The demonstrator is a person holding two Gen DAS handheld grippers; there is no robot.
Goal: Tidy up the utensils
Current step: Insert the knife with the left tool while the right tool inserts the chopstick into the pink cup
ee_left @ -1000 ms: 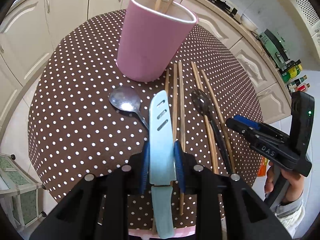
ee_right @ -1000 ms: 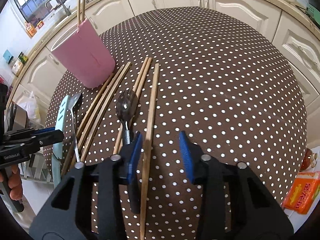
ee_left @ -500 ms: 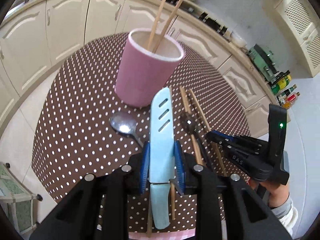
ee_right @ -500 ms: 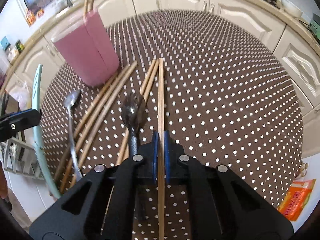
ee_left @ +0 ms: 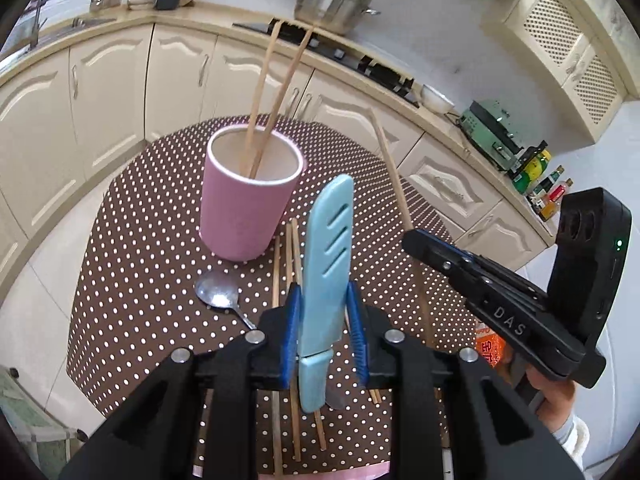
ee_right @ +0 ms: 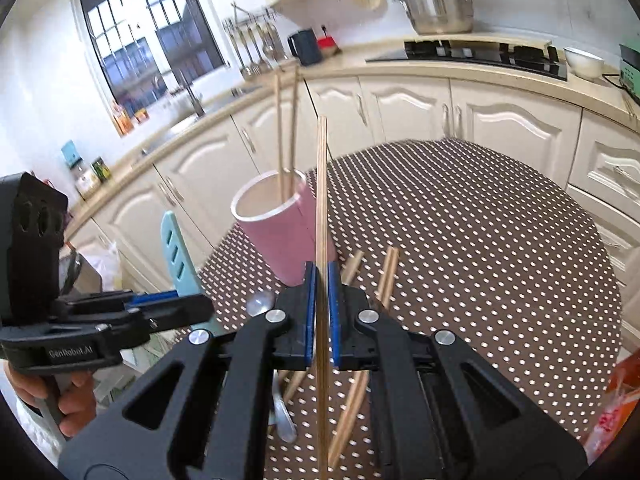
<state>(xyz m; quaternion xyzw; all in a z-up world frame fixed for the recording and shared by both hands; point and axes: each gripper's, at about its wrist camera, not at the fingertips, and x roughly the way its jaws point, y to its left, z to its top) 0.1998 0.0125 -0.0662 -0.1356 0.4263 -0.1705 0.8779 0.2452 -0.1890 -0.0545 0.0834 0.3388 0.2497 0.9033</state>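
Both of my grippers loaded, on the way to the pink cup.

My left gripper point(ee_left: 323, 332) pinches a light blue slotted spatula point(ee_left: 326, 264) between its blue pads, the jaws closing a touch tighter on it, blade end tilted toward the pink cup point(ee_left: 248, 200). My right gripper point(ee_right: 321, 312) is clamped narrow on one wooden chopstick point(ee_right: 321, 200), held clear of the polka-dot table point(ee_right: 500, 240). Two chopsticks already stand in the cup; a metal spoon point(ee_left: 218, 294) and more loose chopsticks point(ee_left: 286, 256) lie on the cloth just in front of it. I judge this the carry step: next each tool must come above the rim, tip steeper, then be let go without knocking the cup.
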